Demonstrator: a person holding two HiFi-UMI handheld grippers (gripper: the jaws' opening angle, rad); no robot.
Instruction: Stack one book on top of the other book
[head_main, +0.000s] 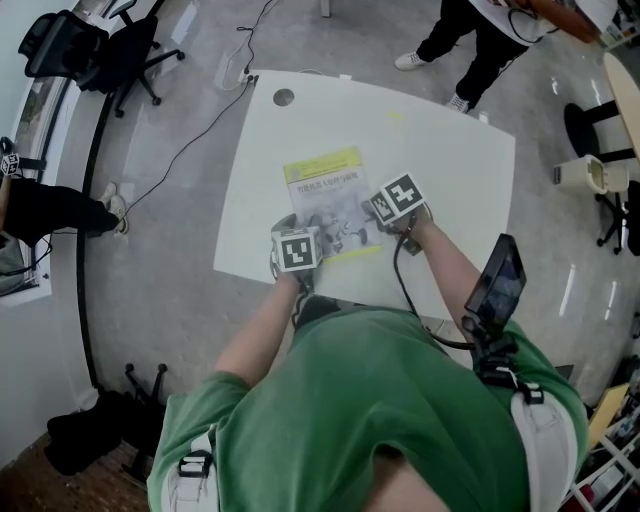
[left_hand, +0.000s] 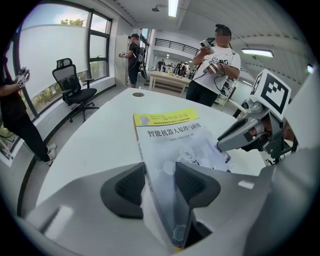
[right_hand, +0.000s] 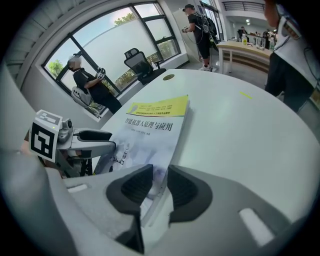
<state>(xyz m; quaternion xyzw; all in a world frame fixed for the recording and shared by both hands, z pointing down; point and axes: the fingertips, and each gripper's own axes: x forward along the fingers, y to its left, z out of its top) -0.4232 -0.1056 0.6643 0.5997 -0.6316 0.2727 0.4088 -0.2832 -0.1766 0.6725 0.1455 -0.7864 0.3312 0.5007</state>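
The white paperback book with a yellow band (head_main: 322, 195) lay mid-frame on the white worktop (head_main: 450, 170); no 2nd book showed. Your right gripper (right_hand: 160, 185) pinched its lower-right corner; your left gripper's (left_hand: 160, 182) jaws straddled the lower-left, unclenched. You needed both clamped before lifting level.

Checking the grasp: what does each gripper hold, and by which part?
The right gripper appears clamped on the yellow-banded pale-blue paperback book at its near right edge. The left gripper straddles its near left corner; whether its pads press cannot be told.
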